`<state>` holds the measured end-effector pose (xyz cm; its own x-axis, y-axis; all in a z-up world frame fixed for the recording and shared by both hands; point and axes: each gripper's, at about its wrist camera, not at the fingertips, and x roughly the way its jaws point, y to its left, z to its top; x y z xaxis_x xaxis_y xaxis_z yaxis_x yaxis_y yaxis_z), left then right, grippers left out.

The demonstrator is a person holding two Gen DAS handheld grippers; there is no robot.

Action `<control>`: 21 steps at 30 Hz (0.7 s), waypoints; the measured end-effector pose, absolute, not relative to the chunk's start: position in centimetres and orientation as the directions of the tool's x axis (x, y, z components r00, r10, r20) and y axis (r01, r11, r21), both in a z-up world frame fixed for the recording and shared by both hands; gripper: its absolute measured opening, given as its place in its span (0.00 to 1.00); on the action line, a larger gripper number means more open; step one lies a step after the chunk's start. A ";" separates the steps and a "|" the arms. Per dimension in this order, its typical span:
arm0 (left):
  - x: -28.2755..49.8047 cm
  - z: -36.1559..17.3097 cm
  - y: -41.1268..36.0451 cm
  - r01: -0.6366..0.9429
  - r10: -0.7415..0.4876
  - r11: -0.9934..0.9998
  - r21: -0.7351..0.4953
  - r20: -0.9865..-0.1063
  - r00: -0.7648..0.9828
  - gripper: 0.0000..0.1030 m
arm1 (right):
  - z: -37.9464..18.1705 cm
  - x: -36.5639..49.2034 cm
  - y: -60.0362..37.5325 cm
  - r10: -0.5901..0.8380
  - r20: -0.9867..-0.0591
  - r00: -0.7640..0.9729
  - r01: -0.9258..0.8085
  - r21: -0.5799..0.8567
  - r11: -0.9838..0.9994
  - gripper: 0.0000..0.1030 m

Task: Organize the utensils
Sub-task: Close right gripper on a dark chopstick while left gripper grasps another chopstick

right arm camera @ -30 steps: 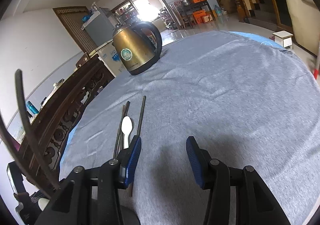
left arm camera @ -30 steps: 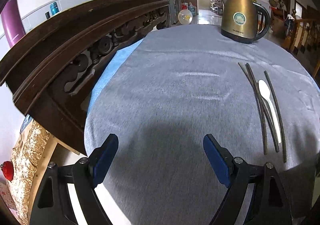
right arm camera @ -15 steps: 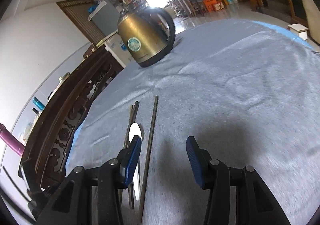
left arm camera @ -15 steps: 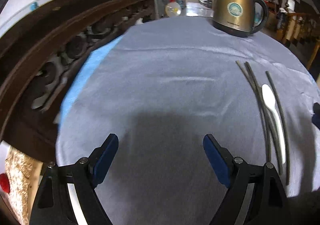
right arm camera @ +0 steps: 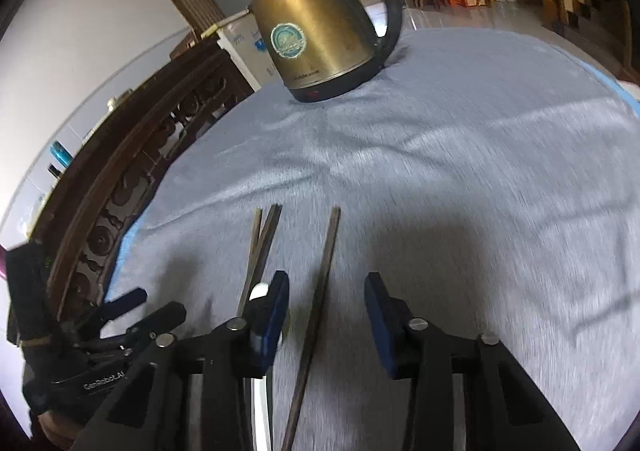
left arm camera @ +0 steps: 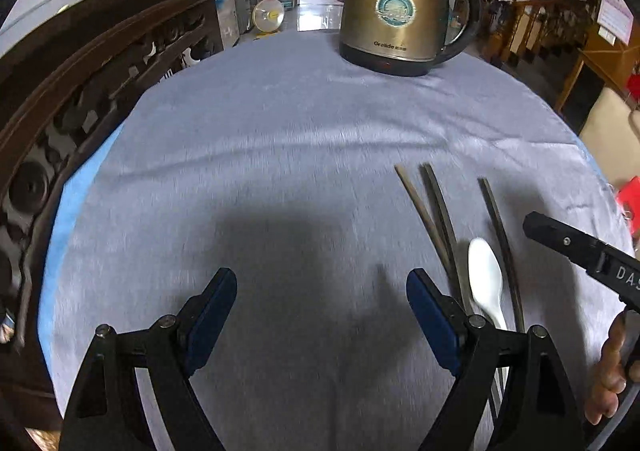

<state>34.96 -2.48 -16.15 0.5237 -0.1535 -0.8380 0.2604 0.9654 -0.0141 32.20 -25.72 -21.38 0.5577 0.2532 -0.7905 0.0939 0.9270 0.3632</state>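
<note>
Three dark chopsticks and a white spoon lie on the grey tablecloth. Two chopsticks cross each other left of the spoon; the single chopstick lies to its right. My left gripper hovers open over bare cloth just left of them, nothing between its blue pads. My right gripper straddles the single chopstick; its jaws are closing and the pads stand clear of the stick. The spoon peeks out behind the right gripper's left finger, beside the crossed pair.
A brass-coloured electric kettle stands at the table's far side, also in the right wrist view. A dark carved wooden furniture back runs along the left edge. A hand holds the right tool at the lower right.
Both grippers have moved forward toward the kettle and the utensils. The right gripper now has the single chopstick between its jaws, which stand narrower. The left gripper stays wide.
</note>
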 end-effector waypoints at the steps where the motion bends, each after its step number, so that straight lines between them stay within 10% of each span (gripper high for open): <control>1: 35.5 -16.0 -2.5 0.257 -0.148 0.966 -0.010 -0.840 0.522 0.84 | -21.5 33.2 -25.5 0.247 -0.804 0.541 0.091 0.348 0.933 0.36; 8: 37.1 -14.7 -3.0 0.287 -0.199 0.956 -0.054 -0.840 0.505 0.82 | -23.0 36.9 -23.2 0.122 -0.897 0.426 0.067 0.165 0.984 0.09; 12: 38.0 -14.2 -4.7 0.359 -0.239 0.932 -0.057 -0.839 0.488 0.60 | -23.1 36.2 -24.1 0.120 -0.894 0.431 0.080 0.170 0.982 0.07; 21: 40.8 -15.8 -10.7 0.506 -0.306 0.857 -0.096 -0.885 0.351 0.53 | -23.0 33.7 -28.9 0.138 -0.882 0.451 0.145 0.225 0.964 0.06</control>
<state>40.76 -10.67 -15.82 0.3507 -0.3058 -0.8852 0.5056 0.8574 -0.0958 33.74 -28.88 -22.96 0.4508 0.1379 -0.8819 0.1452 0.9635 0.2249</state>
